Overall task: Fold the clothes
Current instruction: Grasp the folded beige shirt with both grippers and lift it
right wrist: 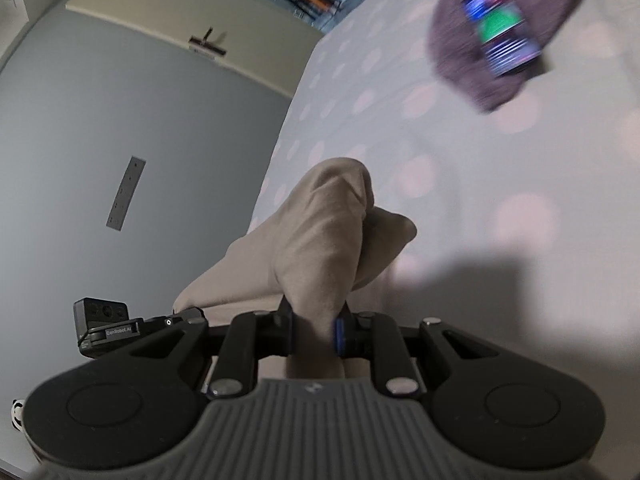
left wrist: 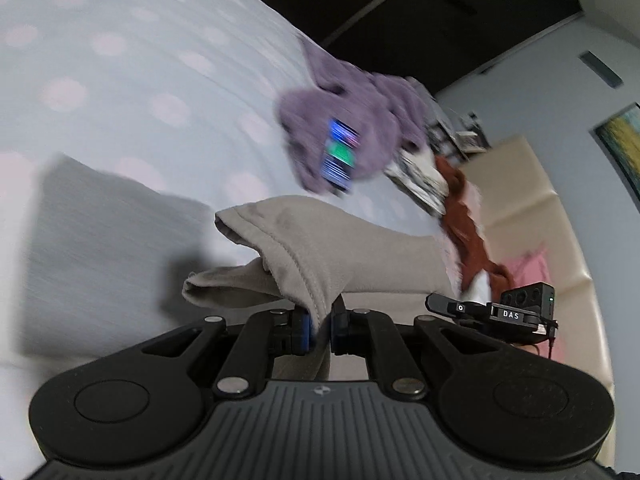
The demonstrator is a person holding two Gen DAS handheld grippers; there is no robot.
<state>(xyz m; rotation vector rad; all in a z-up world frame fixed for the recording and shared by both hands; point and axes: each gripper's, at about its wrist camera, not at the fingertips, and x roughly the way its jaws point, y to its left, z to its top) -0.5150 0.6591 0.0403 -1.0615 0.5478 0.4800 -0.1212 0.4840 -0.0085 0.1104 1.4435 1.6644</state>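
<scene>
Over the dotted bedsheet a beige garment hung between the tongs, soft, light and droopy. The left gripper and right gripper each pinched a bunched edge; hems looked the surest hold.

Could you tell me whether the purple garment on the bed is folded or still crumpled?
Crumpled: the purple garment lies in a bunched, uneven heap on the dotted bedsheet.

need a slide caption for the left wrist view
Left claw shut on beige garment above polka-dot bedsheet, purple garment behind.
</scene>
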